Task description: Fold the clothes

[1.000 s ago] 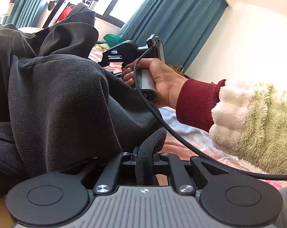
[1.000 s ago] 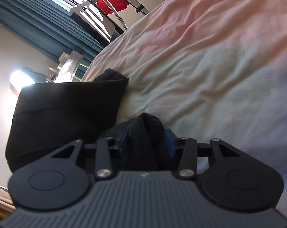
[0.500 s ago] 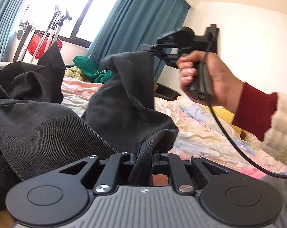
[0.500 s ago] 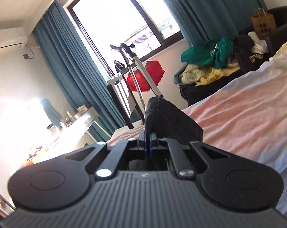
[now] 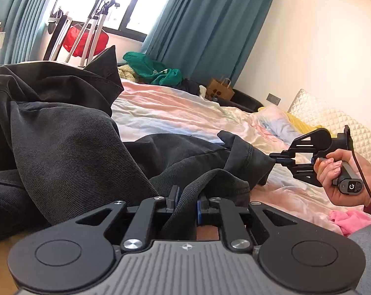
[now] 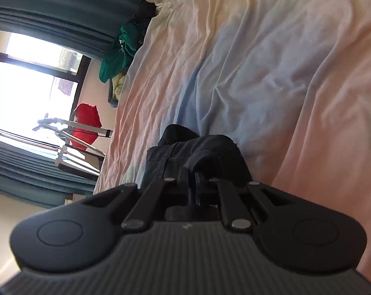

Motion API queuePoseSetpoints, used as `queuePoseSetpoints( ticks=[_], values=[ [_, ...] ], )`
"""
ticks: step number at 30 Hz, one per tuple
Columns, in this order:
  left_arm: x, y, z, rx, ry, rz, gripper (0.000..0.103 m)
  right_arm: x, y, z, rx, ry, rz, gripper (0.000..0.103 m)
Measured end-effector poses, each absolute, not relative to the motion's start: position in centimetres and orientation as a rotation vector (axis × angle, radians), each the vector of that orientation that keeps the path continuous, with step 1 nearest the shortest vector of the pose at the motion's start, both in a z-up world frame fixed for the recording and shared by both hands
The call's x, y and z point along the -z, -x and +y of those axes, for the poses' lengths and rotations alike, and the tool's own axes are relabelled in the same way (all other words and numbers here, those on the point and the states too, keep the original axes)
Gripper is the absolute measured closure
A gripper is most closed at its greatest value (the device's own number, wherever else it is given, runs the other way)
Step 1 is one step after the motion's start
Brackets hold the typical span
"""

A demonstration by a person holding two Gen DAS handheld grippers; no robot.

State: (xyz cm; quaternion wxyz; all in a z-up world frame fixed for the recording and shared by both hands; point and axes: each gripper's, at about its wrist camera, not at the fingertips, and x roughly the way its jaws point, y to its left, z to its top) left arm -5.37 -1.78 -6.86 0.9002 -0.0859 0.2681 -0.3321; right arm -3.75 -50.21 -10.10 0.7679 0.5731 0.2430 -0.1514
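Observation:
A dark grey garment lies bunched over the left half of the bed in the left wrist view. My left gripper is shut on a fold of its edge near the bed's front. To the right, a hand holds my right gripper, low over the bed and shut on another corner of the same garment. In the right wrist view the camera is rolled sideways; the right gripper pinches a dark hem that rests on the sheet.
The bed has a crumpled pink, white and pale blue sheet. A quilted pillow lies at the right. Green clothes, a paper bag, a drying rack and teal curtains stand beyond it. A pink cloth sits nearby.
The right gripper has swung from high above the bed down and to the right, carrying its corner of the garment with it and rolling sideways. The left gripper stays shut on its fold.

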Motion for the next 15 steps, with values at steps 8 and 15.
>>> queuePoseSetpoints(
  ticks=[8, 15],
  values=[
    [6.8, 7.3, -1.7, 0.641, 0.172, 0.594, 0.088, 11.3, 3.9, -50.4, 0.239, -1.318, 0.542, 0.041],
    [7.2, 7.3, -1.6, 0.631, 0.185, 0.607, 0.088, 11.8, 0.2, -49.1, 0.233, -1.180, 0.589, 0.059]
  ],
)
